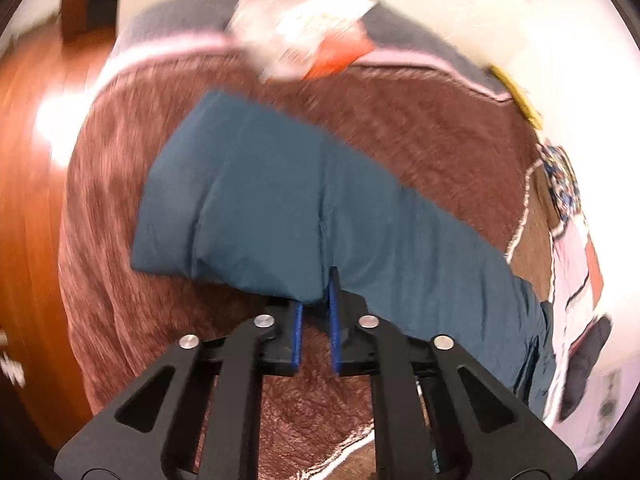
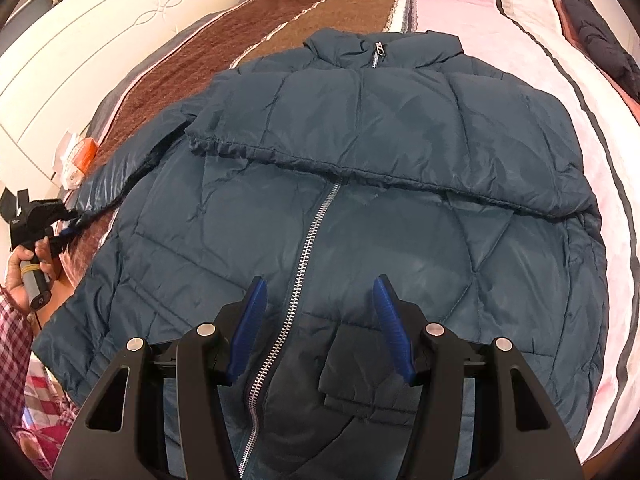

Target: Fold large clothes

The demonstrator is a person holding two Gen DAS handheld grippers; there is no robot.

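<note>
The left claw [image 1: 316,300] is clamped on the cuff of the teal jacket's sleeve [image 1: 256,200]. The right claw [image 2: 318,300] hangs open, empty, over the jacket [image 2: 380,160] spread on the bed [image 2: 540,60].

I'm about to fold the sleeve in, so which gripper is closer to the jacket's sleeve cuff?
Left. The left gripper is shut on the sleeve cuff; the right gripper hovers open over the jacket's zipper.

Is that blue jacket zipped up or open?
Zipped. The jacket lies spread on the bed, and its silver zipper runs closed up the front.
</note>
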